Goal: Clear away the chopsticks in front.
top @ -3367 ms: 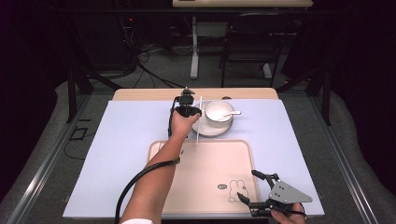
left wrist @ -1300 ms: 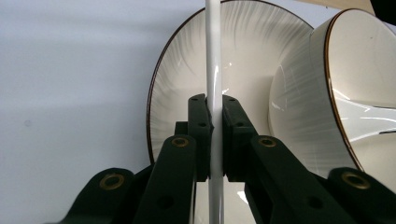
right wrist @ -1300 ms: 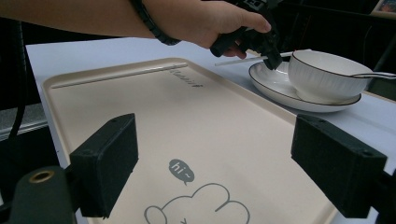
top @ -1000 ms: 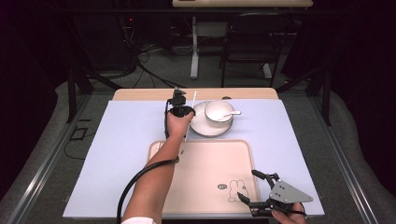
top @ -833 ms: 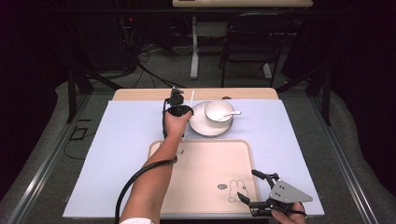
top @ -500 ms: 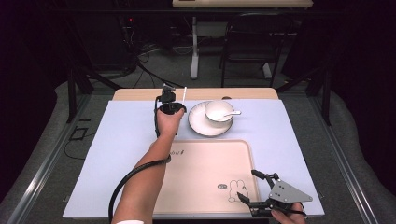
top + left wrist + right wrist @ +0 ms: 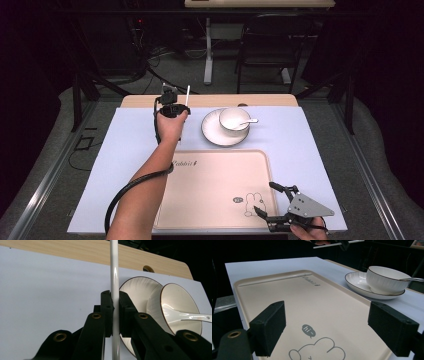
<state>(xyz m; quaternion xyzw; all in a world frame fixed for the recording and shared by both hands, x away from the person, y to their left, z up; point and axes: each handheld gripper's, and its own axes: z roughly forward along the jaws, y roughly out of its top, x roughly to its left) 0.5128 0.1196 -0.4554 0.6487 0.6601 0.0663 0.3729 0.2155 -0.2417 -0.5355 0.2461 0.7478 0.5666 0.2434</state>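
My left gripper (image 7: 172, 107) is shut on a thin white stick (image 7: 187, 96) and holds it above the lilac mat, left of the plate. Along its own jaws the stick (image 7: 114, 272) runs straight up between the pads of the left gripper (image 7: 114, 308). A white bowl (image 7: 234, 120) with a white spoon (image 7: 248, 121) in it stands on a white plate (image 7: 212, 133). My right gripper (image 7: 265, 198) rests open at the near right corner of the beige tray (image 7: 210, 185). In the right gripper view its pads (image 7: 270, 325) stand wide apart over the tray's rabbit drawing, with nothing between them.
The lilac mat (image 7: 115, 165) covers the wooden table (image 7: 145, 101), whose far edge shows behind the plate. The bowl (image 7: 385, 280) and plate (image 7: 357, 281) stand beyond the tray's far right side. A chair and desk legs stand on the floor beyond the table.
My left hand has moved left and up, away from the plate's left edge, carrying the white stick with it. The right gripper has stayed where it was.
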